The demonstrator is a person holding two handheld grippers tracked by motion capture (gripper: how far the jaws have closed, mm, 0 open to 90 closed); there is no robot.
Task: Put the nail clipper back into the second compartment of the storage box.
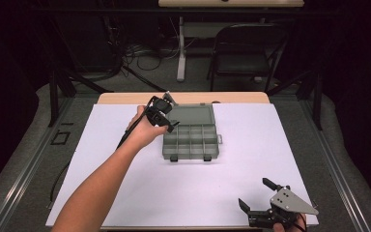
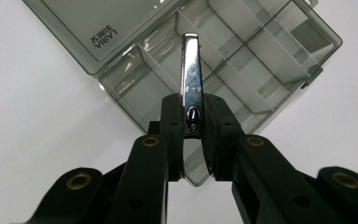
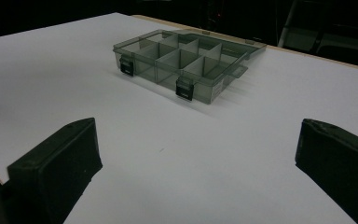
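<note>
A smoky grey compartment box (image 1: pixel 191 157) lies open in the middle of the white sheet, its lid (image 1: pixel 193 115) folded back flat. My left gripper (image 1: pixel 166 113) hovers over the box's left end. In the left gripper view that gripper (image 2: pixel 192 116) is shut on a shiny metal nail clipper (image 2: pixel 191 70), which sticks out past the pads above the box's dividers (image 2: pixel 261 79). My right gripper (image 1: pixel 256 193) rests near the sheet's front right corner, open. In the right gripper view the gripper (image 3: pixel 198 154) faces the box (image 3: pixel 151 72) with nothing between the jaws.
A white sheet (image 1: pixel 125 193) covers the wooden table, with bare sheet on all sides of the box. The box's two latches (image 3: pixel 185 88) face the front edge. A folding chair (image 1: pixel 246 53) and a table leg stand beyond the far edge.
</note>
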